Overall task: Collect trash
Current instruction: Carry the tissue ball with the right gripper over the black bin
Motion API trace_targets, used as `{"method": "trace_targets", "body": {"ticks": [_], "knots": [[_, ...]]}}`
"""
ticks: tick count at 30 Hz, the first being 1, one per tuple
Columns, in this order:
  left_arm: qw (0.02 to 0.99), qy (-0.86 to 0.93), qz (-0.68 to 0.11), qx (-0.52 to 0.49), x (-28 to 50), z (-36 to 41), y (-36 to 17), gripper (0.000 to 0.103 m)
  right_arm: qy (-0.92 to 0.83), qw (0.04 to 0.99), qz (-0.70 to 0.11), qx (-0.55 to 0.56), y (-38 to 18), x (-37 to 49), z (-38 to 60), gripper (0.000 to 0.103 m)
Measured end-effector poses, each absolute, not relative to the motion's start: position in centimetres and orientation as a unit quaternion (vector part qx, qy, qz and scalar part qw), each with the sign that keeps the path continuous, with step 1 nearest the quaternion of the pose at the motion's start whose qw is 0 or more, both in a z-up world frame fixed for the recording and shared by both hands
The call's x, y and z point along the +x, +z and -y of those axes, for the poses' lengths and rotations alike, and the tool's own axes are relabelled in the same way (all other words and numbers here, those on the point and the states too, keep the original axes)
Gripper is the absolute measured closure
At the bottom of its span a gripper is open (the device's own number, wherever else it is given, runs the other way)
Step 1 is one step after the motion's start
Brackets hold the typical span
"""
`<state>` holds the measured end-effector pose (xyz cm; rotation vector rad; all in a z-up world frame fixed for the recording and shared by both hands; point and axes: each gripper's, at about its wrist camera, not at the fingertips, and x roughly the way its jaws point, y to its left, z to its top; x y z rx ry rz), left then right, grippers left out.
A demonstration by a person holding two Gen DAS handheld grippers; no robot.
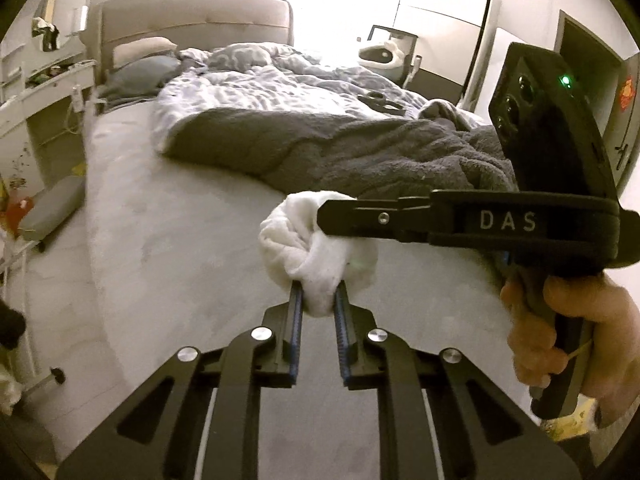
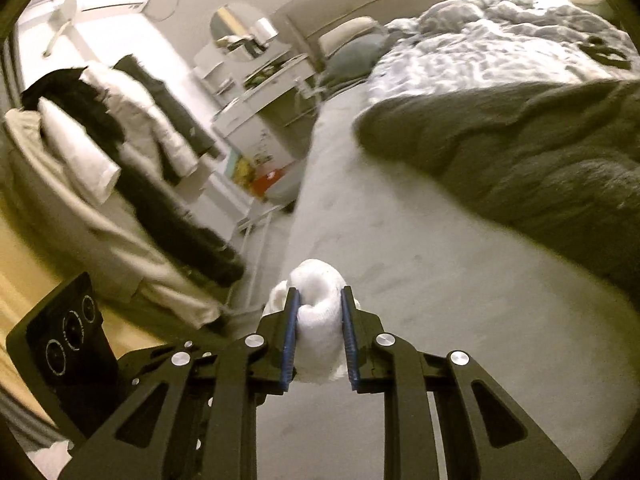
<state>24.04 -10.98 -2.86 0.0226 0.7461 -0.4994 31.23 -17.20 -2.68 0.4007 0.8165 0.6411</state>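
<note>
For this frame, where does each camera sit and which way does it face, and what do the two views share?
Left wrist: on the left tongs, looking along them over the bed; shows its own fingers, the right tongs crossing in and the right hand.
Right wrist: on the right tongs, tilted, facing the bed's side and a clothes-draped chair; shows its own fingers and the left unit.
Shared: both tongs pinch one white wad; dark blanket.

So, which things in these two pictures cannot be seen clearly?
- White wad, left wrist view: right claw covers its top; tissue or cloth, cannot tell.
- Same wad, right wrist view: right claw's pads hide its sides.
- Dark object on the duvet: too small.
- Shelf clutter: too small.
- Hanging clothes: blurred.
</note>
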Motion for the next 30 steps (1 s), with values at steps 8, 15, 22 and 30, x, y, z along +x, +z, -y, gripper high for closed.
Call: {"method": "trace_targets", "body": {"ticks": [8, 15, 22, 30], "knots": [[0.913, -0.209, -0.349, 0.038, 19.1, 8.4, -2.7, 0.088, 0.346, 0.841, -0.39, 0.142, -1.5, 27.7, 12.6, 0.083], [0.919, -0.196, -0.343, 0.003, 17.2, 4.0, -3.9, 0.092, 0.371, 0.821, -0.412, 0.136, -2.8, 27.6, 9.1, 0.083], [0.911, -0.181, -0.367, -0.046, 16.5, -0.8, -6.4, 0.095, 0.385, 0.801, -0.449, 0.094, -4.9, 28.0, 3.0, 0.083], [0.891, -0.146, -0.418, -0.098, 16.1, -6.2, -8.4, 0.096, 0.402, 0.77, -0.491, 0.067, -7.7, 27.7, -3.1, 0.083]]}}
